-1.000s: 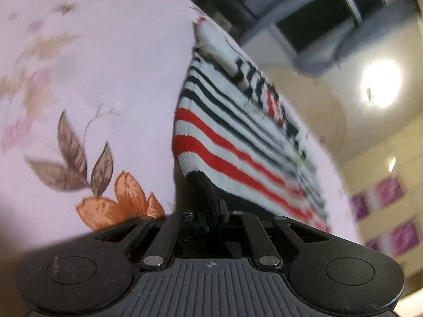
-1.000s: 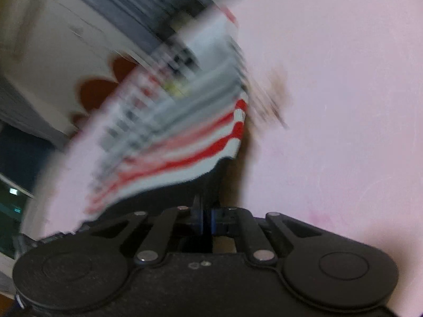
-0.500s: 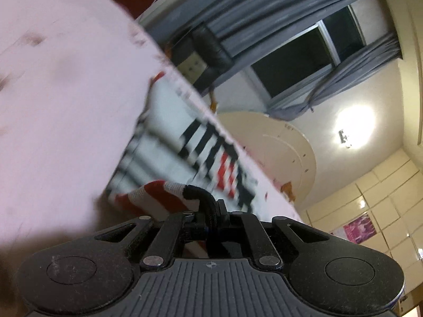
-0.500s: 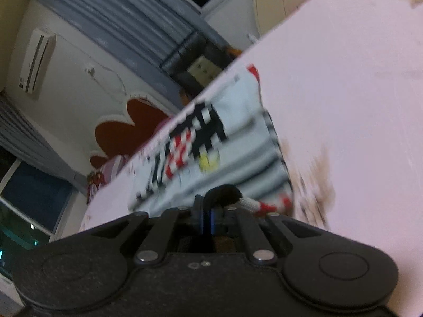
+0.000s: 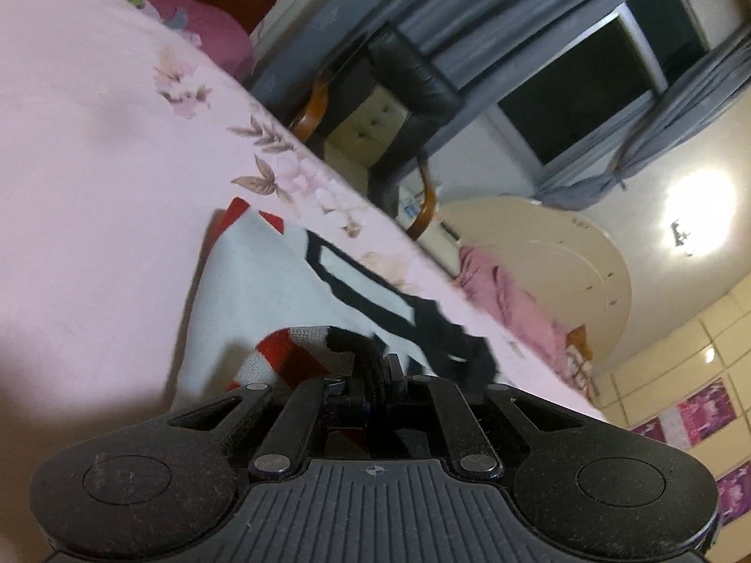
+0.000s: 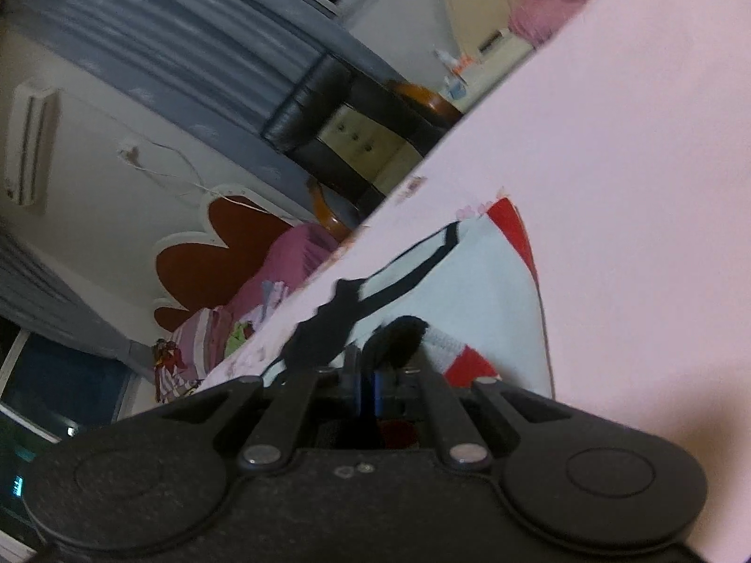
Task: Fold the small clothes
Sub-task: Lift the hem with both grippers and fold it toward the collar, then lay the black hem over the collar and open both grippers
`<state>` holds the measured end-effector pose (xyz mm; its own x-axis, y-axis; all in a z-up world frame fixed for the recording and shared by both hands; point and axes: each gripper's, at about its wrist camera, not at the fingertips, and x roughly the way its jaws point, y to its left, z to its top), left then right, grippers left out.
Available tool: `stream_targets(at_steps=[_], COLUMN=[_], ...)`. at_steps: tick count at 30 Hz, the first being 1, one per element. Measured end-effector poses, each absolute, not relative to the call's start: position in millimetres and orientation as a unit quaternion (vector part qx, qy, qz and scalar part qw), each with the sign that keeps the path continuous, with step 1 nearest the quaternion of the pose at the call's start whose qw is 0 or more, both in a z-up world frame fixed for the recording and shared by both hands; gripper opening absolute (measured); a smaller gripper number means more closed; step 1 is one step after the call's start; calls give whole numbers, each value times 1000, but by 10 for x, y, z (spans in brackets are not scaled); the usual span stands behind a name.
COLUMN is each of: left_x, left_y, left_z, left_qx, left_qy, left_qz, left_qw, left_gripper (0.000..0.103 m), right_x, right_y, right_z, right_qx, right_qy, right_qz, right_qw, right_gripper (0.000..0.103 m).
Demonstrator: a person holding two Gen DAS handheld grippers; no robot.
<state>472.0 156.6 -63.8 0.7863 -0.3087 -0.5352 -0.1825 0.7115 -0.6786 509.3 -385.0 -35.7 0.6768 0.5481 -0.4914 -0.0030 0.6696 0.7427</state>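
A small knitted garment (image 5: 263, 281), white with black lettering, red trim and red-striped hem, lies on a pink floral bedsheet (image 5: 84, 150). My left gripper (image 5: 371, 375) is shut on its black-edged striped hem, which curls up over the fingers. In the right wrist view the same garment (image 6: 478, 272) spreads ahead, and my right gripper (image 6: 371, 375) is shut on the other end of that hem (image 6: 399, 328). The folded-over hem sits above the white front panel. The fingertips themselves are hidden under the cloth in both views.
The sheet's far edge (image 5: 328, 187) runs diagonally just beyond the garment. Past it stand a black armchair (image 5: 403, 89), grey curtains, a cream round cabinet (image 5: 563, 253) and pink cloth (image 5: 497, 291). Pink pillows (image 6: 281, 272) lie at the headboard.
Both grippers have carried the striped hem forward over the garment toward its collar end. The stripes that were spread out ahead now lie folded under, and the white lettered part shows.
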Motion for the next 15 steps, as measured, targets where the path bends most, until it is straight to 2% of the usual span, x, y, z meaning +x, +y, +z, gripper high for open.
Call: stream_targets(at_steps=[3, 4, 5, 6, 7, 8, 9, 10, 11, 15], left_x=[4912, 4969, 4985, 4996, 4991, 4990, 4996, 4992, 5001, 5152], left_y=[1569, 1574, 1574, 1579, 1576, 1577, 1592, 1608, 1608, 1493], left_z=[-726, -732, -737, -734, -722, -690, -669, -648, -616, -551], left_qx=[-374, -374, -375, -376, -368, -355, -352, -351, -336, -242], left_qy=[321, 322, 319, 310, 298, 286, 280, 274, 272, 305], left_qz=[-37, -35, -35, -38, -29, -18, -24, -30, -33, -59], left_qw=[869, 869, 870, 872, 880, 890, 893, 895, 901, 919], left_gripper=[6, 13, 37, 55, 78, 79, 79, 79, 79, 76], right_x=[5440, 5521, 5569, 5610, 5631, 5649, 5628, 5609, 5580, 5578], right_y=[-3804, -3795, -3789, -3796, -3810, -3828, -3855, -3881, -3916, -3933], right_z=[-634, -694, -731, -760, -773, -781, -768, -739, -699, -571], right_qx=[366, 364, 360, 359, 361, 365, 368, 368, 366, 315], right_qy=[389, 390, 387, 378, 369, 361, 350, 338, 323, 316], right_qz=[166, 169, 168, 168, 170, 172, 172, 169, 164, 186], right_qw=[829, 829, 832, 837, 840, 841, 844, 850, 857, 876], right_gripper=[8, 14, 16, 23, 27, 29, 38, 53, 58, 50])
